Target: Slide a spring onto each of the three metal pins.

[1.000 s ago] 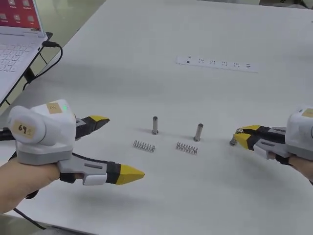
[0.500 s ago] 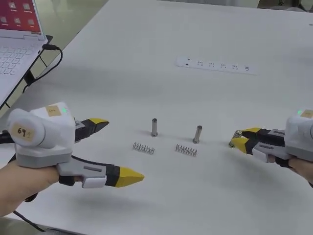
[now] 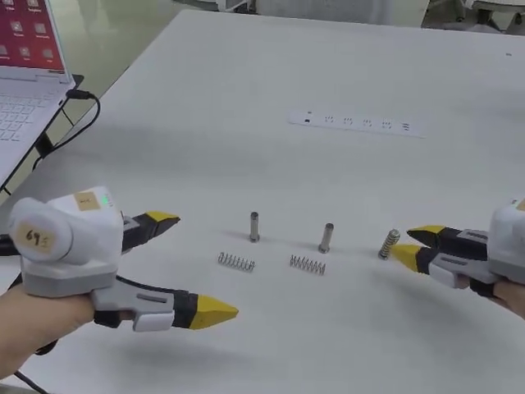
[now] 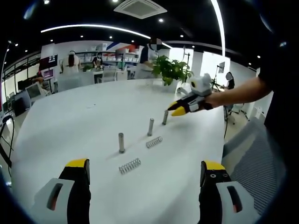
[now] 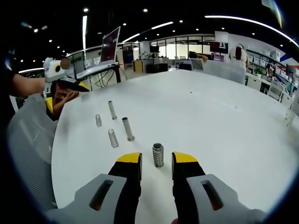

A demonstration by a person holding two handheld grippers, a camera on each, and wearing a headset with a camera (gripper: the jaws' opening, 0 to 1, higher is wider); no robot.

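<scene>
Two loose springs (image 3: pixel 236 262) lie before two bare pins (image 3: pixel 254 226); the right gripper (image 3: pixel 403 243), jaws parted and empty, flanks the spring-fitted third pin (image 3: pixel 389 243); the left gripper (image 3: pixel 201 264) hovers, jaws spread wide.

Left pin (image 3: pixel 254 226), middle pin (image 3: pixel 326 237), spring-covered pin (image 3: pixel 388 243), left spring (image 3: pixel 236 262) and right spring (image 3: pixel 308 264) are obstructing a band toward the tabletop (image 3: pixel 246 156) near edge. Bare surface is lying open from there to the power strip (image 3: pixel 354 123).
</scene>
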